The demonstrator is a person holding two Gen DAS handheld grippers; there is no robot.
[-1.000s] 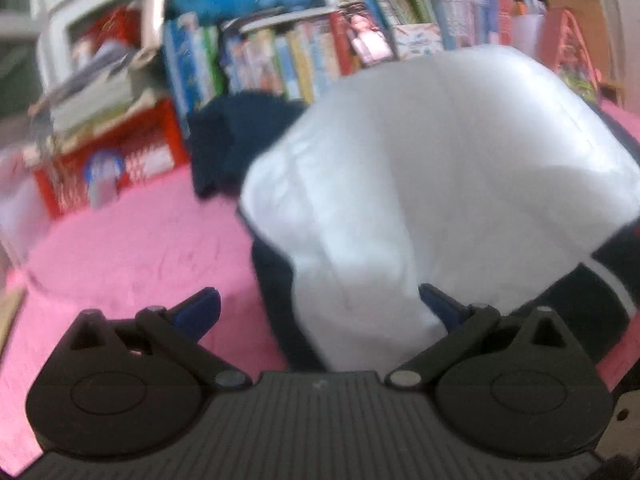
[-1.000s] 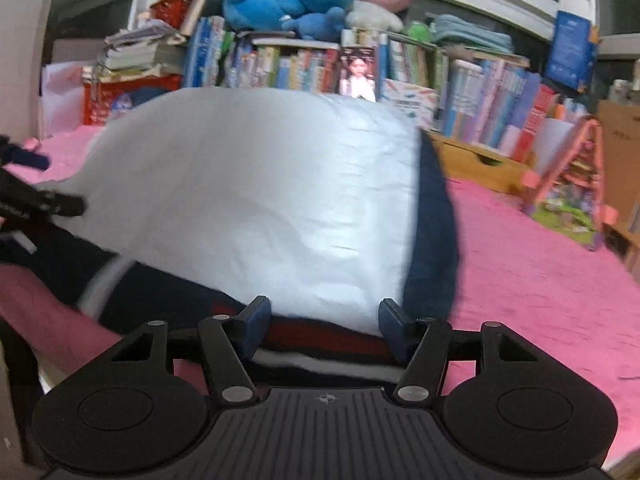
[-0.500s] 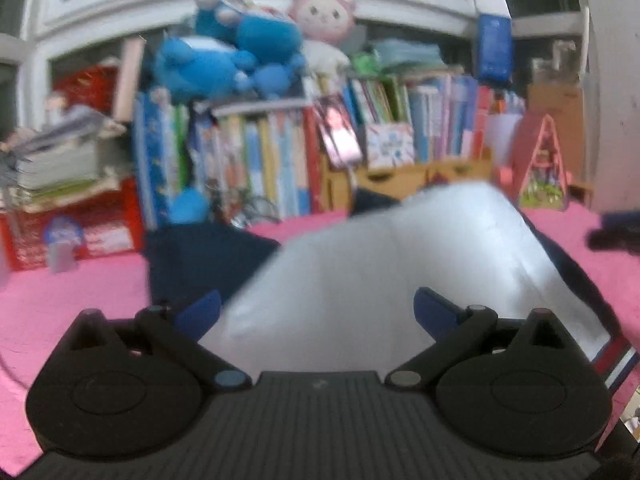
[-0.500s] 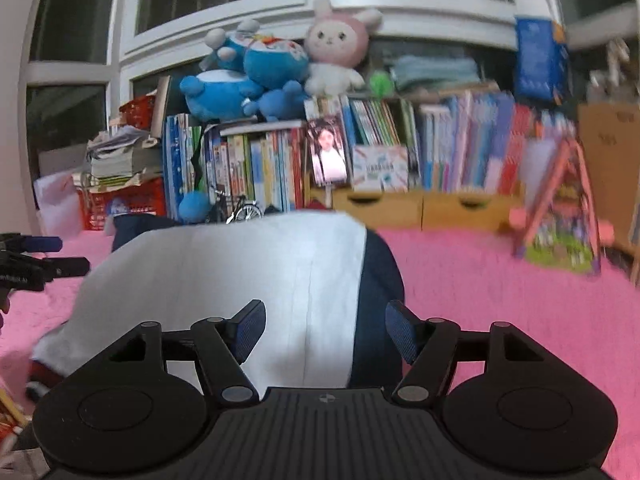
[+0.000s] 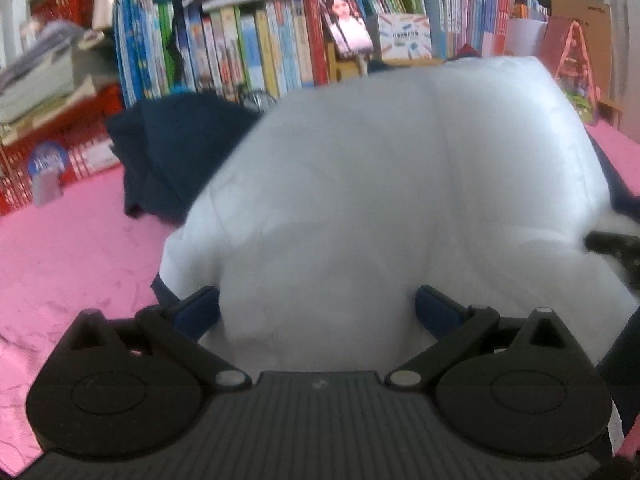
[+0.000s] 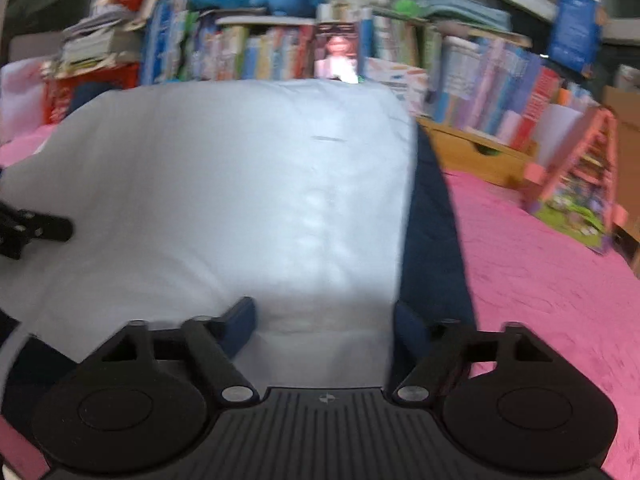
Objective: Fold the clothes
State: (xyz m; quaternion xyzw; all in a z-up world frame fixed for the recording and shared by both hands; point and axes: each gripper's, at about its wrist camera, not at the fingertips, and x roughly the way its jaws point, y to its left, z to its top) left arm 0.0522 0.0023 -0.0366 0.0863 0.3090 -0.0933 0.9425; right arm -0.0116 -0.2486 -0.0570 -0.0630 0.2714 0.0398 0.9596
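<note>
Now we see the white-and-navy garment (image 5: pixel 380 184) on the pink bedspread (image 5: pixel 72 248), directly ahead of both claws; left gripper (image 5: pixel 316 304) wide open, empty; right gripper (image 6: pixel 324 320) opening, fabric between, unpinched.

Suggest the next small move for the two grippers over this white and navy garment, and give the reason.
Probably draw both back clear of the cloth. The right gripper is opening, the left gripper stands wide, and the garment lies between each pair of pads on the pink cover, so neither looks clamped.
</note>
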